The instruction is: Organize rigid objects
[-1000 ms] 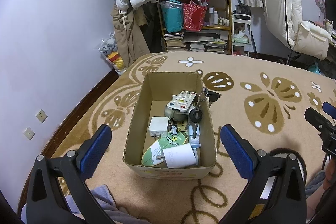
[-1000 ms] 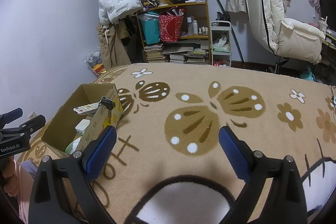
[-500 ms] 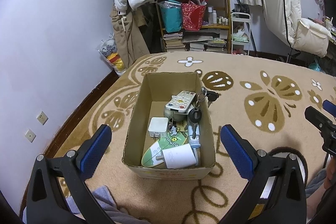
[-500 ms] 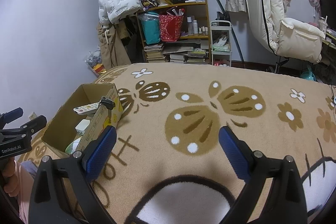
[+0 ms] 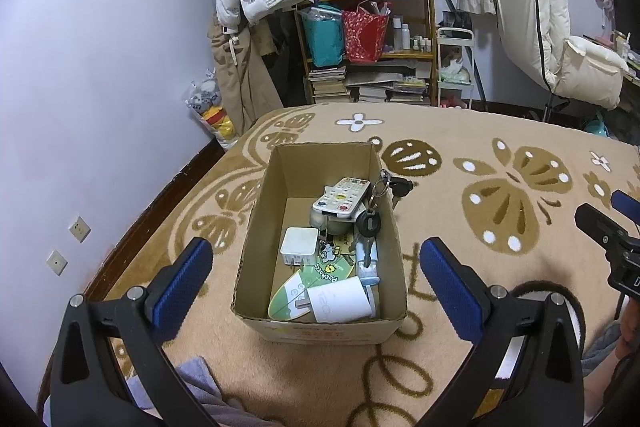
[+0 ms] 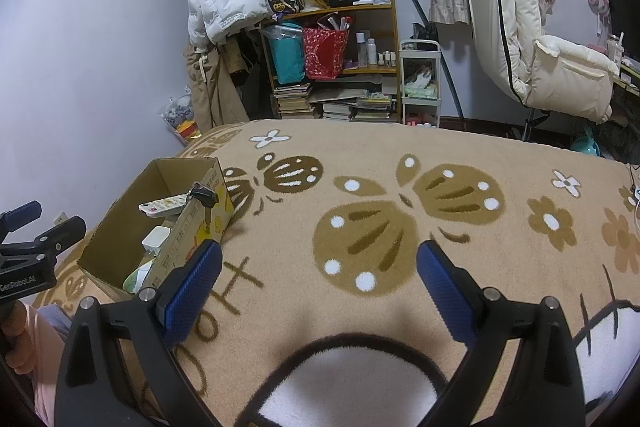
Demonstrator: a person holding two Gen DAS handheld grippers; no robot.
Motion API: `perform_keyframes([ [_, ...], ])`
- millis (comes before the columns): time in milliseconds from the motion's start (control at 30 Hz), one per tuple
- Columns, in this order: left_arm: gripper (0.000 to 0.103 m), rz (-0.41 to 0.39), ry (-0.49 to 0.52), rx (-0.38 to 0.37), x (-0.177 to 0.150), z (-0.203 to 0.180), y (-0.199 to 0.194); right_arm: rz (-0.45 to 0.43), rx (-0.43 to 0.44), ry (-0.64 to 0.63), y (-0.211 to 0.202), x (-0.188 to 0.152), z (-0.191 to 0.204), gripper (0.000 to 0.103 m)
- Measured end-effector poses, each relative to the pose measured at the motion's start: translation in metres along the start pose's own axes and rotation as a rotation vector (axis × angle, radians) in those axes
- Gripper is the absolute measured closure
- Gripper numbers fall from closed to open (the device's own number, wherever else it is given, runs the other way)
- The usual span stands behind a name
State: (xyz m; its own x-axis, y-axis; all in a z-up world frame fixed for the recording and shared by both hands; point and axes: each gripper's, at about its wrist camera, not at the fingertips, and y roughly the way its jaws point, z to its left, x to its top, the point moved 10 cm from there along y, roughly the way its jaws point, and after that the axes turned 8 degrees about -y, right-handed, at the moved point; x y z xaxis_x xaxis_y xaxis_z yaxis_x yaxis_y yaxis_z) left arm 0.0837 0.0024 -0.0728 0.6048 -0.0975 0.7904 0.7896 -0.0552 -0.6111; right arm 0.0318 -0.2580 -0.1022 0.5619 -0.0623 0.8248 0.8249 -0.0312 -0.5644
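Several rigid items are seen in the left wrist view inside the cardboard box (image 5: 320, 239): a remote (image 5: 346, 195) and keys (image 5: 379, 194) draped over its right wall, liable to slip outside if nudged. The left claw (image 5: 316, 273) is spread wide, empty.

In the right wrist view, the right claw (image 6: 318, 277) is likewise wide, empty, right of the box; "GenRobot.AI" is read.

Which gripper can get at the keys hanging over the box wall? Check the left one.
Probably yes. The left gripper is open and faces the open-topped cardboard box; the keys drape over its right wall with nothing above them.
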Motion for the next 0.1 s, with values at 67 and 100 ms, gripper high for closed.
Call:
perform_keyframes([
  [67,0.001,-0.008,0.000,-0.004,0.0007,-0.0003,-0.0022,-0.001,0.001,-0.001,-0.0001,-0.0001,-0.0008,0.000],
  [100,0.001,-0.008,0.000,-0.005,0.0003,-0.0003,-0.0029,0.000,-0.001,-0.001,0.0001,0.0001,0.0000,0.000],
])
